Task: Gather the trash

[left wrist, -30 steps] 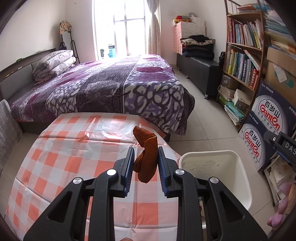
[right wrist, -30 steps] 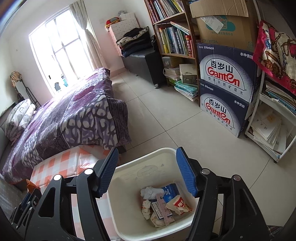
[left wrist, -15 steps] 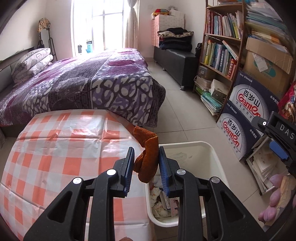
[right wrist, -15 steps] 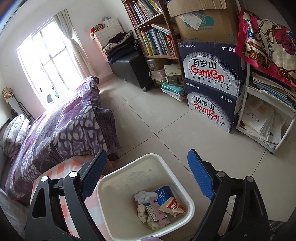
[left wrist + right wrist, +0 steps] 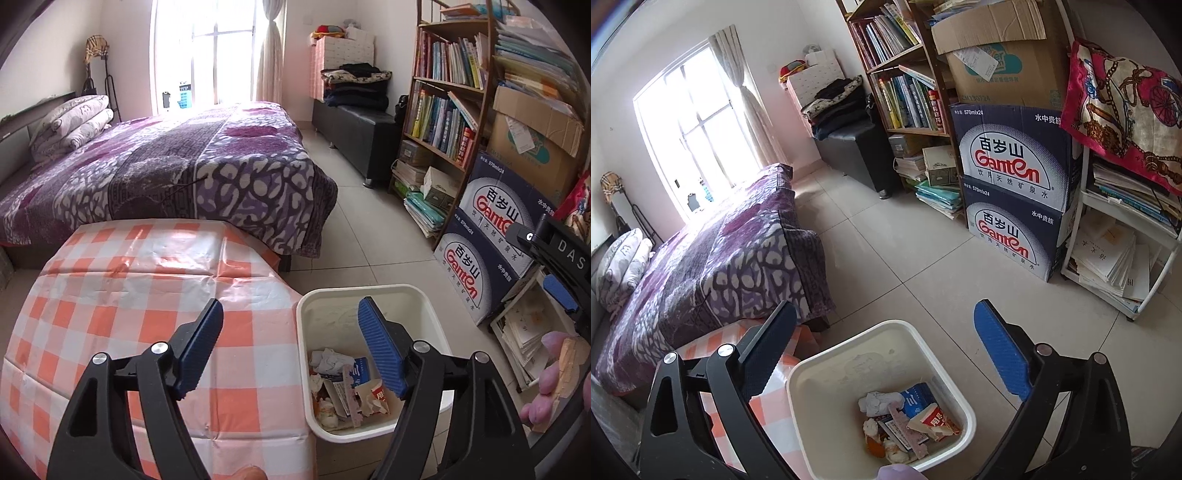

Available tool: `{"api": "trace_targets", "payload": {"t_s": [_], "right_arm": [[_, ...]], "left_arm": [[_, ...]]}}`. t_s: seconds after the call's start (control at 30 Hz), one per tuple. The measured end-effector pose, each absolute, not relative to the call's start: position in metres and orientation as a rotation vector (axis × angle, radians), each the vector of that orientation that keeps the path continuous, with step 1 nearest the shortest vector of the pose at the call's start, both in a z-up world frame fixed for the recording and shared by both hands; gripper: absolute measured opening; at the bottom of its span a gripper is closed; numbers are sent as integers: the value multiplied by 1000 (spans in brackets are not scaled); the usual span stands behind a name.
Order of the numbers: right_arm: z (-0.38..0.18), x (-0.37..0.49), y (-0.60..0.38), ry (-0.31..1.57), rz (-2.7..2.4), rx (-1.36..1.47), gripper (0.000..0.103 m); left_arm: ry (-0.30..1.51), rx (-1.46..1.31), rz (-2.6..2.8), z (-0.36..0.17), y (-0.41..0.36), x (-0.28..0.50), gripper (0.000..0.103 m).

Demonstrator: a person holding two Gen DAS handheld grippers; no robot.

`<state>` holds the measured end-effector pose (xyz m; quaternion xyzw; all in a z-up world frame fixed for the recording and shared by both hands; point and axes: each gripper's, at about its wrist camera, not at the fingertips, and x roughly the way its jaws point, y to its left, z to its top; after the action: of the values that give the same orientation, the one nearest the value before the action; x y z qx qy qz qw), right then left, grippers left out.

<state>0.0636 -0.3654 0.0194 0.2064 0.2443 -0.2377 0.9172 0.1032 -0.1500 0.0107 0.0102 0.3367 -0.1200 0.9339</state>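
Note:
A white plastic trash bin (image 5: 417,299) stands on the floor beside a table with an orange-and-white checked cloth (image 5: 122,295). It holds crumpled paper, cartons and wrappers (image 5: 347,387). My left gripper (image 5: 291,321) is open and empty, straddling the table's right edge and the bin. The bin (image 5: 827,358) also shows in the right wrist view with an orange scrap (image 5: 873,445) among the trash. My right gripper (image 5: 886,325) is open wide and empty above the bin; part of it (image 5: 554,273) shows at the right of the left wrist view.
A bed with a purple patterned blanket (image 5: 192,166) lies behind the table. A bookshelf (image 5: 447,110), stacked Ganten water boxes (image 5: 1015,199) and a white rack of papers (image 5: 1115,258) line the right wall. Tiled floor (image 5: 905,251) lies between bed and boxes.
My left gripper carried the orange-brown scrap from over the table to the bin, then opened; the scrap is gone from its jaws. My right gripper opened wider over the bin.

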Motion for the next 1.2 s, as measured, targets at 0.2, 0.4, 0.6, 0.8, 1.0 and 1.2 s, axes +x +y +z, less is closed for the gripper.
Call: {"api": "trace_targets", "payload": {"t_s": [0.2,0.4,0.6,0.8,1.0,1.2], "right_arm": [[28,63,-338,467,-468,321,96],[35,52,-311,444,-446,259,96],[29,38,-284,476,-413,232,96],[18,22,-250,504,-361,182,96],[5,6,-214,484,-284,98,96],[-4,5,-189,487,-214,25,96]], "left_arm": [[656,-3,-142,22,-116,91,90],[602,-9,-25,25,-81,70,96],[548,31,64,26,-59,46,96],[528,18,117,20,-33,23,96],[532,-53,165,10,-5,4,96],[543,-69,171,7,3,0,96]]}}
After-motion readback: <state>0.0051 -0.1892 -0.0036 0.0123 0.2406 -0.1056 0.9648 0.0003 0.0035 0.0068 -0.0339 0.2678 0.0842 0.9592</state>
